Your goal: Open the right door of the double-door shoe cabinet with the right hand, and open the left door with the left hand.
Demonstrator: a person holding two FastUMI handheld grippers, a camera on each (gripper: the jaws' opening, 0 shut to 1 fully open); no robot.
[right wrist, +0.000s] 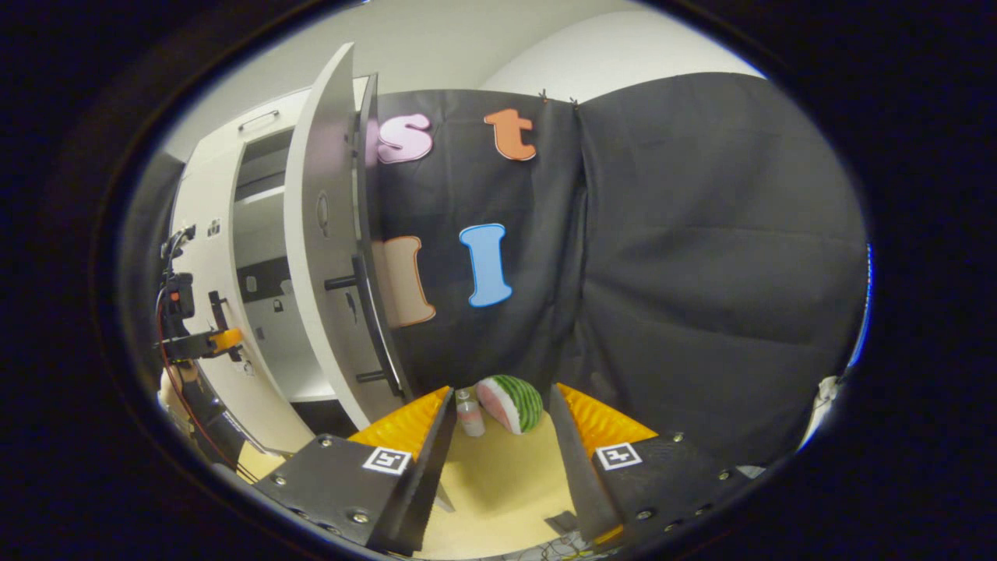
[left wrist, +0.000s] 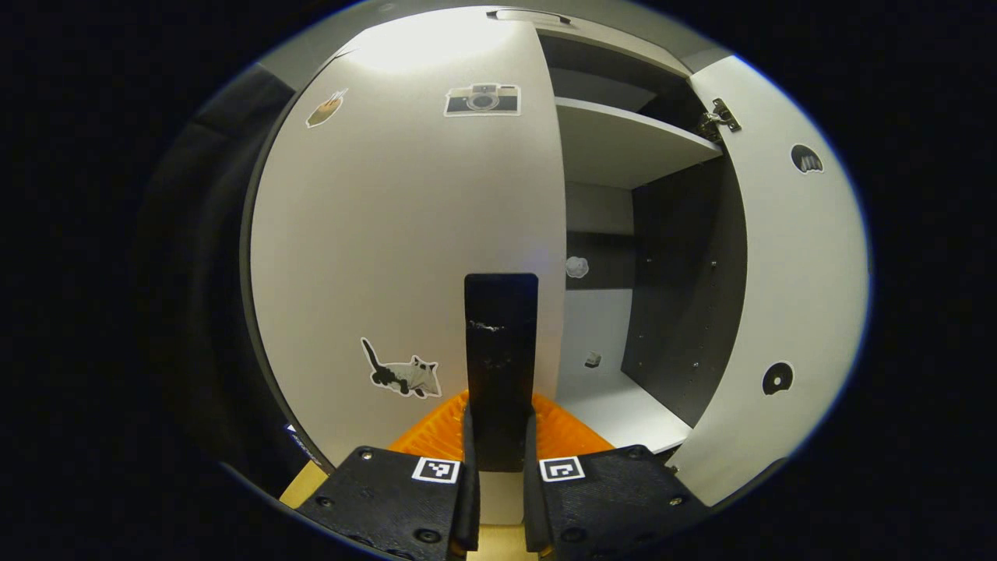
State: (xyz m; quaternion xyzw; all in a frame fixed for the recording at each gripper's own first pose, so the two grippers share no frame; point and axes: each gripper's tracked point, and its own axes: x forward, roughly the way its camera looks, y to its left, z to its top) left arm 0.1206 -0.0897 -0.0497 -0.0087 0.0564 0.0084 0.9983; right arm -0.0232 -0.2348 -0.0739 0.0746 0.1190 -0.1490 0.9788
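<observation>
No readable text/brands/nos. | left door [left wrist: 405,234]: picture stickers only – camera [left wrist: 482,100], cat [left wrist: 402,375] | right door [left wrist: 794,265]: dark stickers, no wording | square coded markers on left gripper [left wrist: 498,471], not legible

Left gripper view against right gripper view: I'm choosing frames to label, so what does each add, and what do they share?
Left gripper view: the left tool closed on the black bar handle of the white left door, plus a black-and-white cat sticker. Right gripper view: the open right tool, with a watermelon-slice toy and a small clear bottle beyond it. Both: the open white right door and a white inner shelf.
</observation>
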